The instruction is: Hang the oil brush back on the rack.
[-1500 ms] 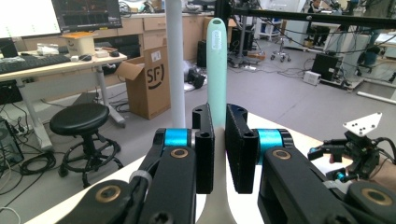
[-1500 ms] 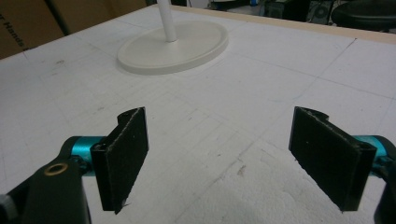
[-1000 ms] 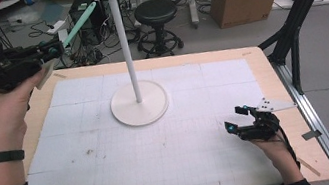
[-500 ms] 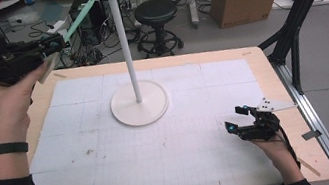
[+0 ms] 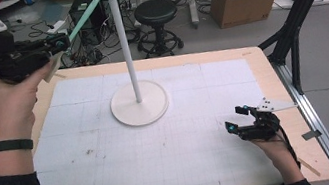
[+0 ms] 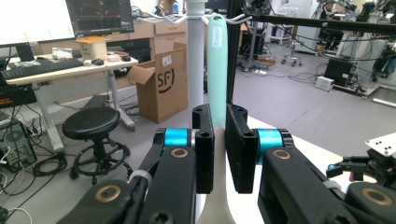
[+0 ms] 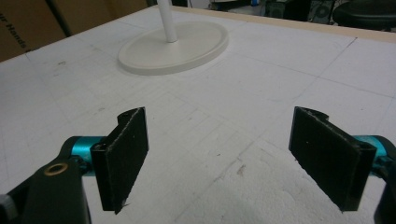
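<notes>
Just ahead of the left gripper [image 5: 50,44], whose jaws are clamped on the handle of a mint-green utensil [image 6: 217,70], the hooks [image 6: 175,19] atop the white stand [image 5: 122,38] sit level with the utensil's tip, so the hanging looks close but not yet done. The right gripper [image 5: 239,119] rests low with jaws wide apart and empty, the stand's base [image 7: 175,44] well ahead of it across bare mat [image 5: 115,171], leaving open room around the pole.

The left tongs [image 5: 59,43], raised above the desk's [image 5: 116,181] far left corner, clamp a mint-green utensil [image 5: 83,19] angled toward the hooks atop the white stand [image 5: 122,38]. The right tongs [image 5: 236,120] rest near the desk's right edge, jaws apart.
</notes>
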Action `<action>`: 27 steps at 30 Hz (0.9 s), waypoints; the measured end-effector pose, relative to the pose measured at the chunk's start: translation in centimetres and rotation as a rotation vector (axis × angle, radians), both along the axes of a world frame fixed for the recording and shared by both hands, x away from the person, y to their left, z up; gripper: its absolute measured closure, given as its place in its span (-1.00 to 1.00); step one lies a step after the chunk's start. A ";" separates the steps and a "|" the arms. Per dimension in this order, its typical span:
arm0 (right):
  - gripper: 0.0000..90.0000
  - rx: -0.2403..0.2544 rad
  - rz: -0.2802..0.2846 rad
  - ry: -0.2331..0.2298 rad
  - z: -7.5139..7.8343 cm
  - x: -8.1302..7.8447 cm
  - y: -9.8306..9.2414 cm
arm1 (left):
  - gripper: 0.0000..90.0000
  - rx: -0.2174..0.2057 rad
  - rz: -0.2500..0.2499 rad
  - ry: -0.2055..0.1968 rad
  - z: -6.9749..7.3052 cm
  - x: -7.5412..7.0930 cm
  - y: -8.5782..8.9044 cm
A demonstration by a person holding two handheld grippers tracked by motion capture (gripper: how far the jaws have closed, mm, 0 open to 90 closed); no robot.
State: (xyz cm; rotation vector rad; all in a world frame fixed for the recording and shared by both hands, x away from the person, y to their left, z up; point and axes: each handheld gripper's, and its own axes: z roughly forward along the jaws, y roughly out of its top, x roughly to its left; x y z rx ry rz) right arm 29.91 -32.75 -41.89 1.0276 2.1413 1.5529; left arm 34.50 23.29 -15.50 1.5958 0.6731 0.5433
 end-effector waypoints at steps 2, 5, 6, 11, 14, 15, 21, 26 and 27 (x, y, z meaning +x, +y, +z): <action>-0.57 0.000 0.001 0.000 0.0 0.0 0.0 | 0.83 0.003 0.002 0.003 -0.1 0.1 -0.1; -0.57 0.002 0.001 0.001 0.0 0.0 0.0 | 0.83 0.007 0.005 0.005 -0.2 0.3 -0.3; -0.57 0.000 0.000 -0.002 0.0 0.0 0.0 | 0.83 0.009 0.006 0.006 -0.2 0.4 -0.3; -0.57 0.000 0.001 0.001 0.0 0.0 0.0 | 0.82 0.014 0.008 0.010 -0.3 0.7 -0.5; -0.57 -0.003 0.001 0.000 0.0 0.0 0.0 | 0.82 0.017 0.007 0.015 -0.4 0.8 -0.7; -0.57 -0.001 0.001 0.001 0.0 0.0 0.0 | 0.81 0.018 0.008 0.014 -0.5 0.7 -0.7; -0.57 0.001 0.001 0.000 0.0 0.0 -0.1 | 0.27 0.021 0.017 0.044 -1.2 0.7 -0.7; -0.57 0.003 0.000 0.002 0.0 0.1 -0.1 | -0.09 0.025 0.035 0.028 -2.6 -0.2 -0.6; -0.57 0.003 -0.001 0.002 -0.1 0.1 -0.1 | -0.17 0.034 0.040 0.025 -3.0 -0.5 -0.6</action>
